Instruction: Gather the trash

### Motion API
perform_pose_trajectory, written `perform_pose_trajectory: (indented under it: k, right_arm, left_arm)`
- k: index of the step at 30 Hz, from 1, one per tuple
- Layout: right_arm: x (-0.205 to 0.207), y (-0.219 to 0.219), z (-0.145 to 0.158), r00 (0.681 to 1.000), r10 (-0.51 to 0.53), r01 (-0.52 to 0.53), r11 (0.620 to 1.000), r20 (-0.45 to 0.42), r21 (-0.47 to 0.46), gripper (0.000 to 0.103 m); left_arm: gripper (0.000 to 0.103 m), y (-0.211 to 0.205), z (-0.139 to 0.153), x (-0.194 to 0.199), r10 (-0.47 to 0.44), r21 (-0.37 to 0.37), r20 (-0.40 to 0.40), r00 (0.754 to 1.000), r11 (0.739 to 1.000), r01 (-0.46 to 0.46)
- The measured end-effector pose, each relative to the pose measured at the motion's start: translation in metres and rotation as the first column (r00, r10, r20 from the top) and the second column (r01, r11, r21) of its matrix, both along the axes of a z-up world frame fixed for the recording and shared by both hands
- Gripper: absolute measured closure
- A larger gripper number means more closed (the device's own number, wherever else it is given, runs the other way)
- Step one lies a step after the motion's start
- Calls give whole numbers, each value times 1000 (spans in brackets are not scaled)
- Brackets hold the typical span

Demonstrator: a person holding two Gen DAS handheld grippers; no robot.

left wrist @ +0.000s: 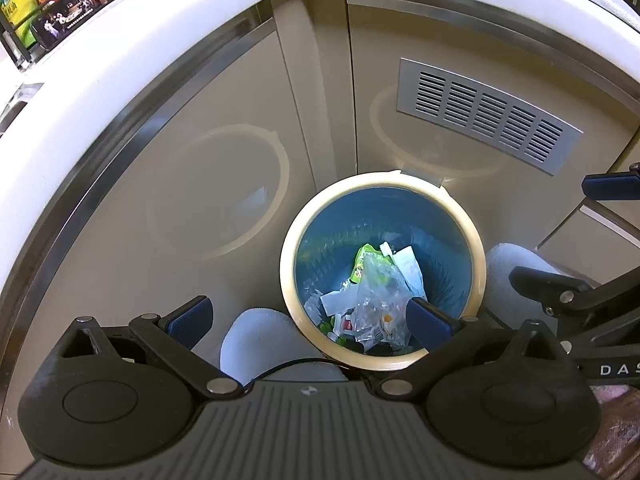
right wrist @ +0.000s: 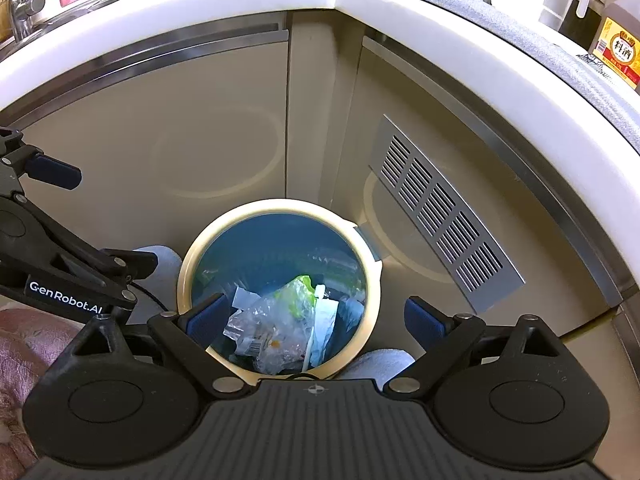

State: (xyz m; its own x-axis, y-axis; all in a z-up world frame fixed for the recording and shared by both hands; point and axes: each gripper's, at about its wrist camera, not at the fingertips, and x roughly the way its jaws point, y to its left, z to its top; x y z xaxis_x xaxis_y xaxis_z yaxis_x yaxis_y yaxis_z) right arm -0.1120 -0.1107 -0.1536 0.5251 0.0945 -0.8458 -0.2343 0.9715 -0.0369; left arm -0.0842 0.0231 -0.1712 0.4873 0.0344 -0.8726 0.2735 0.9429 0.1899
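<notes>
Left wrist: left gripper (left wrist: 308,320) spread and empty, bin (left wrist: 288,280) straight ahead and below, right pad (left wrist: 426,326) over its near rim, trash (left wrist: 376,292) heaped inside, no long axis to align with. Right wrist: right gripper (right wrist: 318,318) spread and empty, centred over bin (right wrist: 188,280), nearer the trash (right wrist: 280,316); shows white strip (right wrist: 314,332) lying front-to-back, unclear from the left.

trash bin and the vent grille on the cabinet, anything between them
Nothing: in the right wrist view only bare cabinet door separates the trash bin from the vent grille.
</notes>
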Motion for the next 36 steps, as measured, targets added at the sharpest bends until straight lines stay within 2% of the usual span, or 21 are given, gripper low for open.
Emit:
perform_pose_trajectory:
  k: [15,20,23,26,29,33,35,36]
  right_arm:
    - [6,-12,-7,999,-31,31,999,-12,42,7]
    - [2,-18,11,995,-22,15,997,97,74,7]
    - [5,-28,35,985,-36,11,988,170,151,7]
    - [17,-49,68,962,-90,21,966,259,257,7]
    - [43,-77,97,921,-180,63,944,346,324,3]
    - [105,-113,121,855,-303,180,934,421,308,0]
    - [148,-128,121,828,-353,260,930,436,261,0]
    - [170,-134,119,826,-355,280,932,437,228,0]
  left_arm:
    - [0,0,-5,2,-1,10,-19,1000,1000,1]
    - [0,6,2,1,27,18,24,999,999,-27]
    - [0,9,11,-1,31,27,61,998,999,-33]
    - [0,9,21,-1,25,27,86,996,999,-28]
    - [0,11,32,1,29,5,96,995,1000,-30]
    - [0,11,47,7,43,-28,106,993,999,-40]
    - [0,11,54,11,46,-38,110,993,998,-42]
    - [0,11,57,12,48,-41,111,993,998,-44]
